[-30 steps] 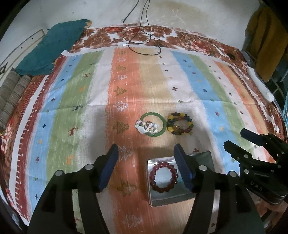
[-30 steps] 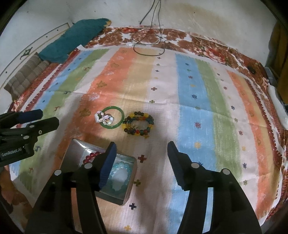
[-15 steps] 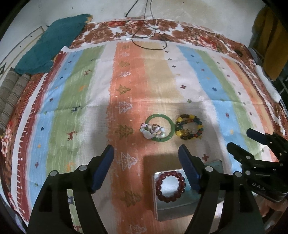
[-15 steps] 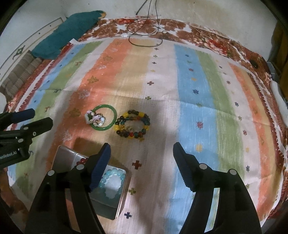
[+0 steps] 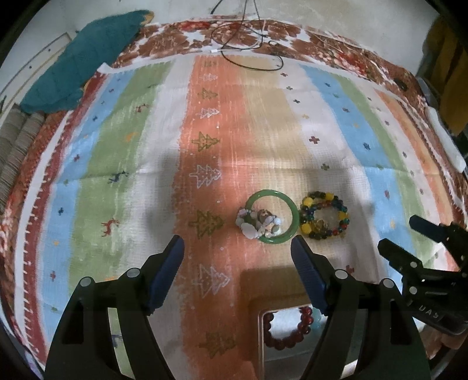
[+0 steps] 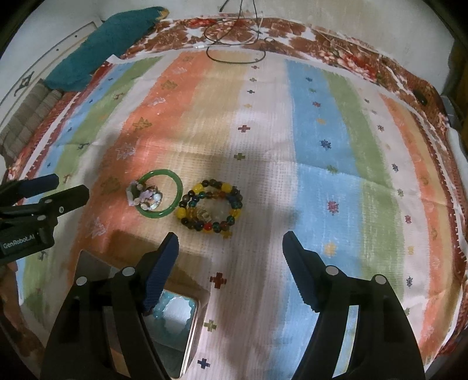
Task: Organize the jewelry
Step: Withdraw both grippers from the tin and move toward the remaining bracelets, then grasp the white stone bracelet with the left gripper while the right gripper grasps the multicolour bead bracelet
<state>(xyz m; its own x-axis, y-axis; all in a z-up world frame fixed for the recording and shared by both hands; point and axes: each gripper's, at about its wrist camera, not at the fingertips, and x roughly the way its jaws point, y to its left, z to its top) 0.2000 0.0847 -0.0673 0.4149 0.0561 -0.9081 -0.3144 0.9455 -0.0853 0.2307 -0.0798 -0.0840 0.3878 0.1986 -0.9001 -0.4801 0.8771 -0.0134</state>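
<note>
Two grippers, left gripper (image 5: 237, 248) and right gripper (image 6: 229, 245), both spread wide and empty, three bracelets on the striped cloth (image 6: 321, 152), green bangle (image 6: 160, 193), pale stone bracelet (image 6: 144, 198), multicoloured bead bracelet (image 6: 211, 206), two more in the metal tin (image 5: 261, 336), red bead bracelet (image 5: 285, 330), light blue bracelet (image 6: 175, 310), both partly hidden by fingers.

Striped cloth (image 5: 122, 152) — pale wall (image 5: 336, 14) behind

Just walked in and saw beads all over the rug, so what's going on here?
A person is sorting jewelry with a handheld gripper in each hand. The left gripper and right gripper are both open and empty, held above the striped cloth. A dark red bead bracelet and a pale blue bracelet already lie in the metal tin. On the cloth remain a green bangle with a pale stone bracelet lying across it, and a multicolored bead bracelet beside them.
</note>
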